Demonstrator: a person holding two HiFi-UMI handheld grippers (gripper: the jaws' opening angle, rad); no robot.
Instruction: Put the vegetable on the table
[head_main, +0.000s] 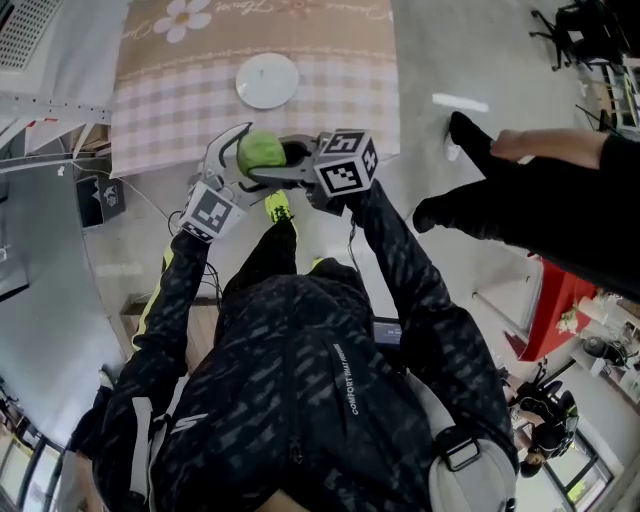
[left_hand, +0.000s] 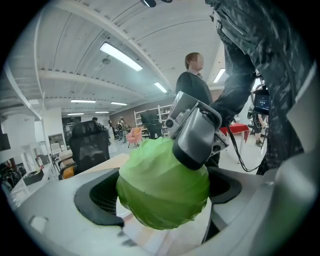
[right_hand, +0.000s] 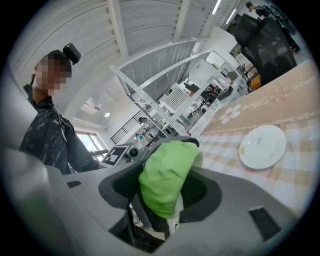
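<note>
A round green cabbage (head_main: 262, 152) hangs in the air just short of the near edge of the checked-cloth table (head_main: 170, 110), with both grippers around it. My left gripper (head_main: 248, 158) comes in from the left and is shut on the cabbage (left_hand: 160, 195), which fills the gap between its pads. My right gripper (head_main: 278, 162) reaches in from the right. One of its fingertips (left_hand: 192, 145) lies over the top of the cabbage. In the right gripper view the cabbage (right_hand: 165, 185) sits between the wide jaws of the right gripper (right_hand: 167, 192) without being squeezed.
A white plate (head_main: 267, 80) lies on the cloth beyond the cabbage, also seen as the plate (right_hand: 262, 146). Another person in dark clothes (head_main: 540, 200) stands to the right of the table. A red object (head_main: 555, 300) is on the floor at right.
</note>
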